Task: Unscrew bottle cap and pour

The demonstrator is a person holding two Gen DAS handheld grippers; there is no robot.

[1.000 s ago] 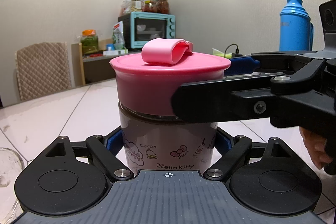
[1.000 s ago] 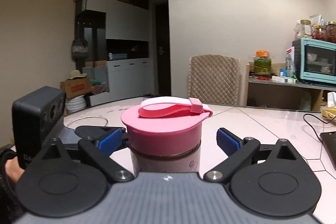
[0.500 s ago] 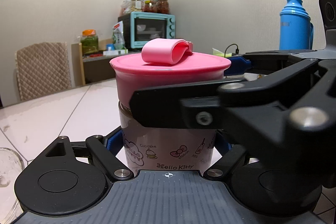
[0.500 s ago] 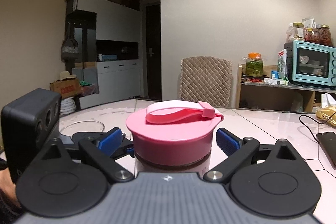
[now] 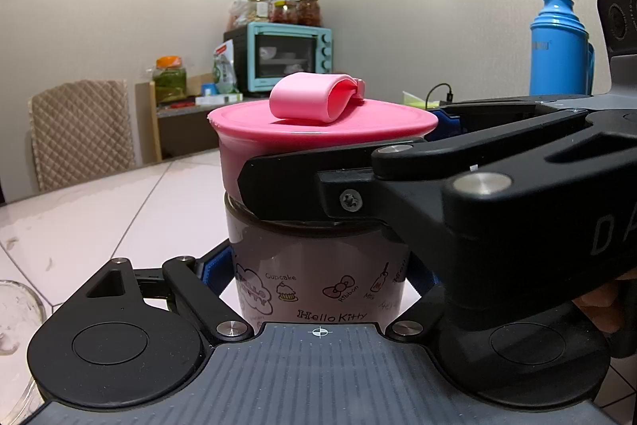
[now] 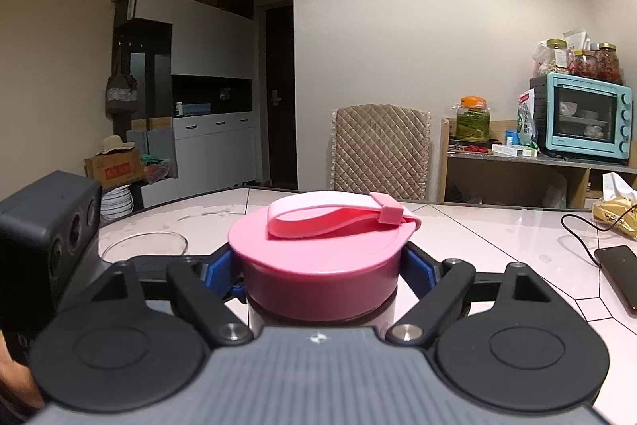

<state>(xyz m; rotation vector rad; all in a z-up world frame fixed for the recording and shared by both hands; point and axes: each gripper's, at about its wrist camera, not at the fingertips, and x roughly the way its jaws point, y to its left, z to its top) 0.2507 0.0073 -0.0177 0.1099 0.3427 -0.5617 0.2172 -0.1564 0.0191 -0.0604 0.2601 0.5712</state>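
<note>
Now the bottle (image 5: 318, 277) stands upright on the bench (image 5: 99, 222), and everything else is placed from it. Nearest, the left gripper (image 5: 318, 285) has its fingers clamped on the bottle's printed lower body. Just above that, the right gripper (image 6: 320, 273) reaches in from the bottle's right; its fingers are closing on the pink cap (image 6: 322, 265), blue pads (image 6: 217, 267) pressed to the cap's two sides. A pink strap (image 6: 338, 220) lies looped on top of the cap. A glass bowl (image 6: 143, 243) sits near the bottle on the bench. Farther behind the bottle stand a quilted chair (image 6: 380, 146), a teal oven (image 6: 581, 118) on a shelf, and a blue thermos (image 5: 559, 46).
</note>
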